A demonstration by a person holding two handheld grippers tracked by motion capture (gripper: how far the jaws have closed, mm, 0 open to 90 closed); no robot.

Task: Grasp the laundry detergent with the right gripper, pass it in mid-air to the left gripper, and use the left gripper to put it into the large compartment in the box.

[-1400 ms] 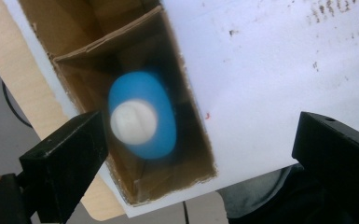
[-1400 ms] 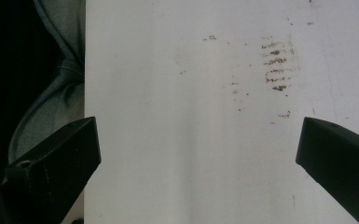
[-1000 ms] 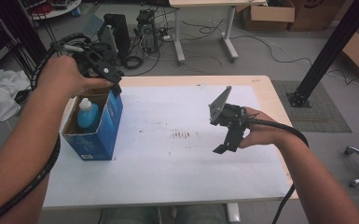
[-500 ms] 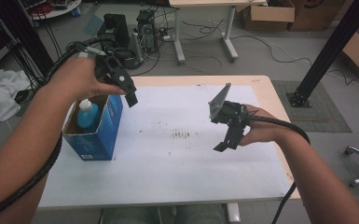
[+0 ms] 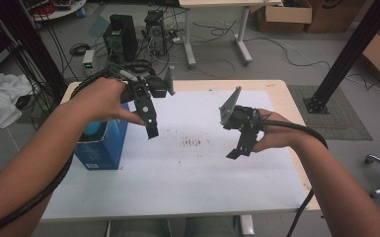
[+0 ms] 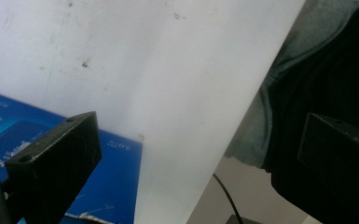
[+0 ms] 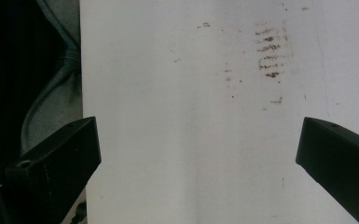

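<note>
A blue carton stands open-topped near the table's left edge, with a blue-capped bottle upright inside it. My left gripper hangs over the white table top just right of the carton, tips pointing down. In the left gripper view this gripper is open and holds nothing, with the carton below at the left. My right gripper hovers over the right half of the table. In its own view it is open and bare above brown smudges.
The brown smudges mark the table's middle. Computer towers, cables and a desk leg stand on the floor behind the table. Cardboard boxes sit at the back right, beside a black post. White cloth lies at the left.
My left gripper has lifted away from the carton's top and swung right and forward over the table. The right gripper has barely moved.
</note>
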